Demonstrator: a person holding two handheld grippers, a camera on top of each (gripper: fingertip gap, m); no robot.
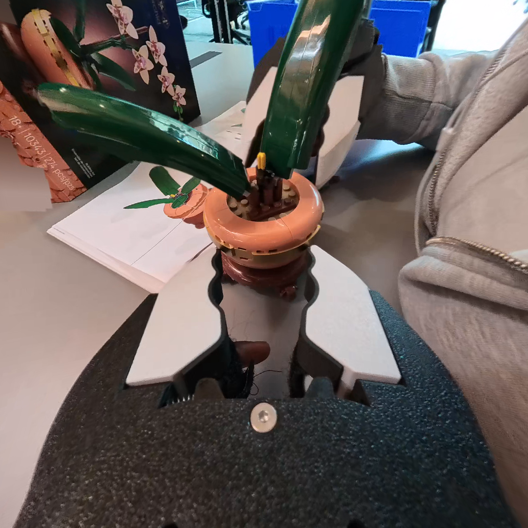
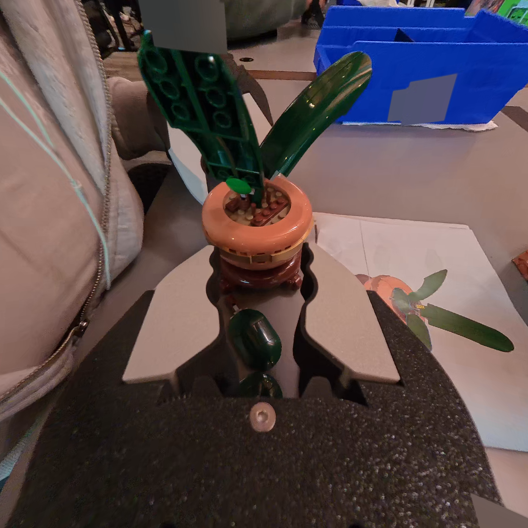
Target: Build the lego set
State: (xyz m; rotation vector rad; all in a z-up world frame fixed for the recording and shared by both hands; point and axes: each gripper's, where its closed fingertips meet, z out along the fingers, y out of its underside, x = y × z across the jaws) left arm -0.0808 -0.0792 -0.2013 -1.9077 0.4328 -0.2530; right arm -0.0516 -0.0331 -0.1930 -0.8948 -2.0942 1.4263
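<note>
Grey matte tabletop in a workshop-type room, blue plastic bins sitting far back, dark printed set box standing far left, open white instruction booklet lying under the build. Salmon-pink round brick-built pot on a dark brown footed base is standing mid-table, two long glossy dark green curved leaves sticking up out of its studded top. Left gripper and right gripper are reaching in from opposite sides, each with fingers partly spread and straddling the brown base; actual contact is hard to confirm, so I can't tell if either is clamping. Two small dark green rounded leaf pieces are lying loose near the right gripper. Judgement: build is light, rigid, slick plastic; leaves likely pivoting or popping off if pushed. Best hold is low on the brown base or the pot band, never the leaves
</note>
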